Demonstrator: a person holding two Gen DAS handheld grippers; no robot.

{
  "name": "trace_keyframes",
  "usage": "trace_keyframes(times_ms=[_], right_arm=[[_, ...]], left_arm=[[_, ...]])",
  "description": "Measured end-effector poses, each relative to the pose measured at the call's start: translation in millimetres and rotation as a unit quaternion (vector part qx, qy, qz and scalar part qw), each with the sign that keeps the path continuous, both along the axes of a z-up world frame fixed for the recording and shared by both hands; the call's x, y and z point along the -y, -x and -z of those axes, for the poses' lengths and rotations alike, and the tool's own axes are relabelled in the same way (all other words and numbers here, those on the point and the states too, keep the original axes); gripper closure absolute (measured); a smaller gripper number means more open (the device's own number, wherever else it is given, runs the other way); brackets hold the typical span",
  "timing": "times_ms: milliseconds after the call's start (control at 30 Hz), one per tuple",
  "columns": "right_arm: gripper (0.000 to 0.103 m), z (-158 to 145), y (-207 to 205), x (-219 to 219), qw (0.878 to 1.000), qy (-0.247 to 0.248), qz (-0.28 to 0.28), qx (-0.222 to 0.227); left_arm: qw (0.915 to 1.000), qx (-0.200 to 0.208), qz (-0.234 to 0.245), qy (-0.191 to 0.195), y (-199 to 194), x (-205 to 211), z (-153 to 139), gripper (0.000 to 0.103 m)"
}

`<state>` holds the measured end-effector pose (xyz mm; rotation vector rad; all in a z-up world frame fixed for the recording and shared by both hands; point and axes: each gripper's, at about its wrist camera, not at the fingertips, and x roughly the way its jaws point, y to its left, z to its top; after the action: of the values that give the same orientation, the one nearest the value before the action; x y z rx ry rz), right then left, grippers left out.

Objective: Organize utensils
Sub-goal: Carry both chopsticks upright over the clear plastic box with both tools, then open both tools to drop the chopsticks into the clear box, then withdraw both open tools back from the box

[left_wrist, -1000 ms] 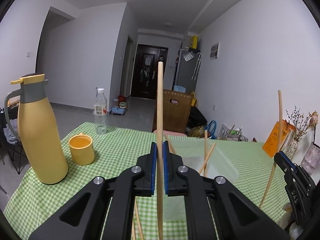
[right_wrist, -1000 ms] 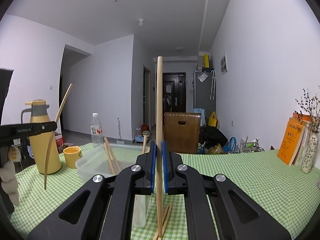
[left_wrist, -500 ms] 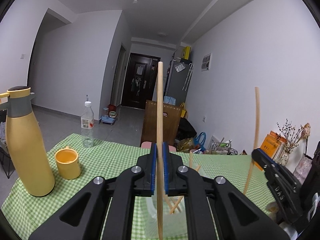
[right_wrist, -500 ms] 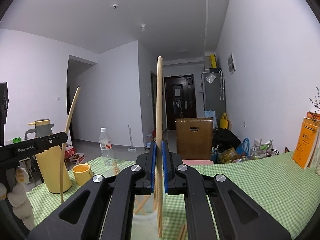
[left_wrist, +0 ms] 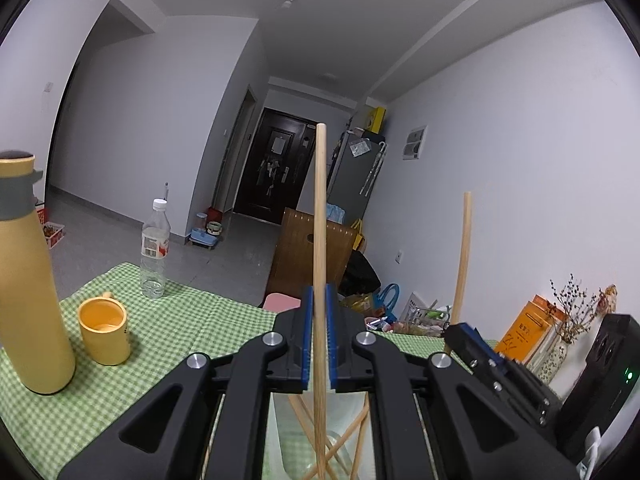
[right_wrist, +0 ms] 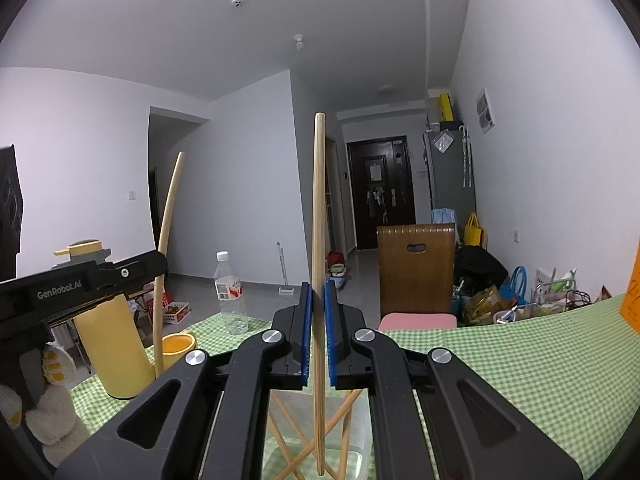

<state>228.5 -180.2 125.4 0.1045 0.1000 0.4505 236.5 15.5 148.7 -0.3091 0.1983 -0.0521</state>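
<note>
Holding one chopstick [left_wrist: 320, 240] upright, the left claw [left_wrist: 318, 340] clamps it above the clear container [left_wrist: 300, 448]; the right claw [right_wrist: 318, 336] grips another chopstick [right_wrist: 319, 240], both apparently poised for dropping among those inside.

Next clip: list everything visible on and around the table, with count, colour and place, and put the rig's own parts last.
held chopsticks: 2, pale wood, one upright in each gripper.
clear container: 1, transparent, below the jaws, with several loose chopsticks crossed inside.
thermos: 1, yellow with grey top, table's left.
cup: 1, yellow, beside the thermos.
water bottle: 1, clear, far table edge.
tablecloth: 1, green-white check.
chair: 1, brown wood, behind the table.
books: orange, right, count unclear.
vase: 1, dried flowers, right.
left gripper: black, blue pads, shut on a chopstick.
right gripper: same.
</note>
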Motion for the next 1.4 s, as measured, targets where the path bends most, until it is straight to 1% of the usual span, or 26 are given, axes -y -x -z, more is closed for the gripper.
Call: trace_keyframes(times_ms=[67, 167, 333, 500, 567, 600, 633, 667, 700, 733, 767, 800, 833, 867, 900, 933, 1000, 1100, 1300, 1400], right_arm=[[0.096, 3.9, -5.8, -2.6, 1.000, 0.001, -0.002, -0.004], [0.096, 10.8, -11.5, -7.0, 1.000, 0.002, -0.006, -0.015], [0.096, 21.2, -17.6, -8.0, 0.999, 0.004, -0.009, -0.034], [0.096, 25.9, -17.2, -5.2, 0.999, 0.009, -0.014, -0.047], [0.096, 28.9, -16.3, -4.7, 0.998, 0.015, -0.016, -0.055], [0.095, 30.5, -15.1, -3.3, 0.998, 0.014, -0.016, -0.060], [0.091, 31.6, -15.3, -1.8, 0.998, 0.012, -0.015, -0.065], [0.070, 31.2, -13.7, -0.2, 0.997, 0.010, -0.013, -0.069], [0.044, 31.9, -12.4, 2.5, 0.997, 0.007, -0.013, -0.072], [0.038, 32.5, -8.4, 5.9, 0.997, 0.003, -0.009, -0.070], [0.037, 32.7, -5.3, 9.2, 0.998, 0.003, -0.004, -0.067], [0.033, 33.0, -4.5, 11.7, 0.998, 0.004, 0.001, -0.068], [0.028, 33.7, -2.1, 15.2, 0.998, 0.003, 0.005, -0.070], [0.015, 33.8, 0.5, 18.2, 0.997, 0.002, 0.009, -0.072], [0.011, 33.8, 3.2, 20.4, 0.997, 0.001, 0.015, -0.072], [0.010, 35.0, 5.2, 22.3, 0.997, 0.002, 0.021, -0.071], [0.008, 36.1, 10.0, 23.9, 0.997, 0.008, 0.036, -0.068], [0.008, 39.4, 17.6, 23.7, 0.997, 0.018, 0.045, -0.063], [0.008, 43.9, 29.0, 22.0, 0.996, 0.031, 0.041, -0.070], [0.008, 44.7, 39.6, 21.2, 0.996, 0.034, 0.035, -0.070]], left_arm=[[1.0000, -0.002, -0.005, 0.000, -7.8, -1.2, 6.1, 0.099], [0.9999, -0.012, -0.001, -0.001, -21.5, -1.6, 17.5, 0.099], [0.9993, -0.032, 0.009, -0.016, -38.6, 2.3, 39.9, 0.099], [0.9979, -0.054, 0.016, -0.033, -45.3, 5.2, 61.1, 0.099], [0.9966, -0.068, 0.025, -0.038, -46.6, 7.0, 68.1, 0.099], [0.9965, -0.070, 0.026, -0.038, -45.6, 6.0, 69.9, 0.099], [0.9964, -0.071, 0.029, -0.038, -43.4, 5.3, 72.1, 0.095], [0.9963, -0.071, 0.031, -0.037, -40.5, 3.4, 73.5, 0.090], [0.9965, -0.069, 0.029, -0.036, -38.1, 1.4, 73.4, 0.075], [0.9970, -0.066, 0.023, -0.032, -33.2, -4.0, 73.4, 0.057], [0.9974, -0.063, 0.021, -0.029, -29.6, -6.3, 71.8, 0.053], [0.9978, -0.058, 0.017, -0.027, -24.3, -11.4, 70.7, 0.050], [0.9979, -0.057, 0.014, -0.028, -21.4, -13.2, 69.1, 0.039], [0.9979, -0.057, 0.010, -0.028, -17.8, -16.6, 68.2, 0.030], [0.9982, -0.054, 0.006, -0.025, -12.9, -20.3, 66.7, 0.014], [0.9985, -0.049, 0.001, -0.023, -8.5, -23.1, 65.7, 0.006], [0.9991, -0.036, -0.013, -0.020, 2.5, -28.4, 63.0, 0.007], [0.9987, -0.035, -0.026, -0.027, 14.4, -33.2, 60.2, 0.007], [0.9977, -0.036, -0.034, -0.047, 38.1, -23.7, 57.5, 0.007], [0.9975, -0.036, -0.032, -0.051, 47.9, -22.6, 57.1, 0.007]])
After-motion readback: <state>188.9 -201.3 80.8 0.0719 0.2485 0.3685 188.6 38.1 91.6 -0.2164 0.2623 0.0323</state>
